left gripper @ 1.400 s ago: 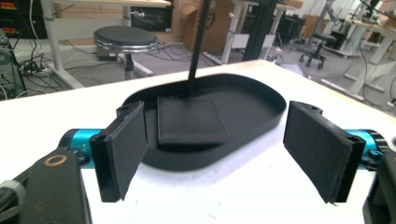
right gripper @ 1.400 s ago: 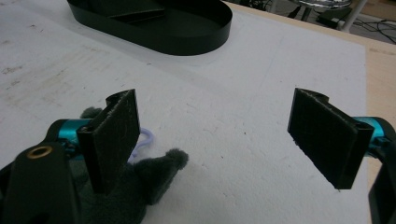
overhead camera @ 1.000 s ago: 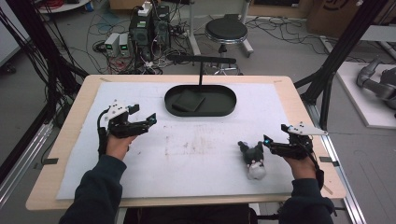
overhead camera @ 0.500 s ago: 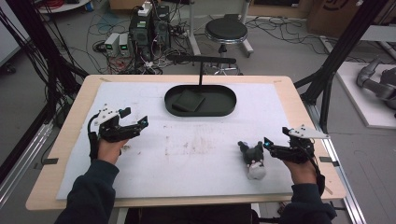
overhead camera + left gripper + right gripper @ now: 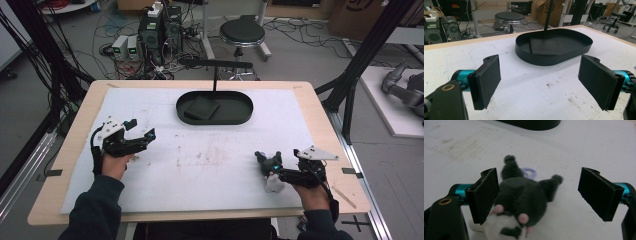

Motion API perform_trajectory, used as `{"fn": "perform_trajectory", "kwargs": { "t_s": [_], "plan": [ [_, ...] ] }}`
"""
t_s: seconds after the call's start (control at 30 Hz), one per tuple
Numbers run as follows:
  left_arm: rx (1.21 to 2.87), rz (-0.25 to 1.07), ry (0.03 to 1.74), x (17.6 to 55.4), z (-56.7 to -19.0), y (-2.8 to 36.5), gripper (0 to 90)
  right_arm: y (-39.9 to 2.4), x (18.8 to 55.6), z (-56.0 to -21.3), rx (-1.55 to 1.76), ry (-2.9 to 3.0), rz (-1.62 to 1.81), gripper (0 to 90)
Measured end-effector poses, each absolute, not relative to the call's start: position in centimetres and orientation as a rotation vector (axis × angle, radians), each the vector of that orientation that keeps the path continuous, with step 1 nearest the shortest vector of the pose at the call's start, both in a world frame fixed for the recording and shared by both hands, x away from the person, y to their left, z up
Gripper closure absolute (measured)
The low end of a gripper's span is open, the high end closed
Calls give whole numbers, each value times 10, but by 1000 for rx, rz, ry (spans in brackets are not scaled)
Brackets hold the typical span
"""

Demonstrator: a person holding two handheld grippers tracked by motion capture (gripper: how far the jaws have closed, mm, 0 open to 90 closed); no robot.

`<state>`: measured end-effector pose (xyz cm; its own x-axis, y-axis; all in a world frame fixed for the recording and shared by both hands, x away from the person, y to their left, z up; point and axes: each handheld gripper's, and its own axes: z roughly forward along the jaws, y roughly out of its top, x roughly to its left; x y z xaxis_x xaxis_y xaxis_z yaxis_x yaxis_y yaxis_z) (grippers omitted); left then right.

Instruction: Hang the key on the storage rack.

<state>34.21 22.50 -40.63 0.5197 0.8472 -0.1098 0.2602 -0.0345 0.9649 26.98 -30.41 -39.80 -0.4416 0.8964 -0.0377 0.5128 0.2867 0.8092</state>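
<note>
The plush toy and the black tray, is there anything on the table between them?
No. In the high view, only bare, stained white table cover lies between the plush toy and the black tray.

One plush toy (image 5: 270, 170), one black oval tray (image 5: 235, 116) holding what looks like one dark pad (image 5: 199, 107), two grippers

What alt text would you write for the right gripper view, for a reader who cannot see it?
A small plush toy with a dark grey head, two ears, pink spots and a white lower part lies on the white table cover, between the open black jaws of the right tool. A lilac ring shows behind its head.
</note>
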Motion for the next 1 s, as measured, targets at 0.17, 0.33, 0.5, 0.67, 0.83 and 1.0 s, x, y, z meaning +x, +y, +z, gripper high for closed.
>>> {"fn": "perform_trajectory", "kwargs": {
  "t_s": [0.17, 0.33, 0.5, 0.67, 0.83, 1.0],
  "plan": [
    [1577, 619, 990, 342, -408, 227, 185, -286, 275, -408, 1233, 2144, 942, 172],
    [1576, 614, 1002, 341, -409, 229, 187, -276, 283, -427, 1229, 2268, 777, 171],
    [1577, 614, 1012, 341, -410, 231, 192, -280, 286, -425, 1197, 2275, 749, 314],
    [1578, 612, 1016, 341, -411, 231, 196, -295, 295, -422, 1174, 2298, 836, 358],
    [1574, 607, 1020, 341, -411, 231, 199, -308, 304, -423, 1202, 2330, 1074, 358],
    [1573, 605, 1018, 341, -411, 232, 201, -302, 301, -427, 1231, 2313, 881, 253]
  ]
}}
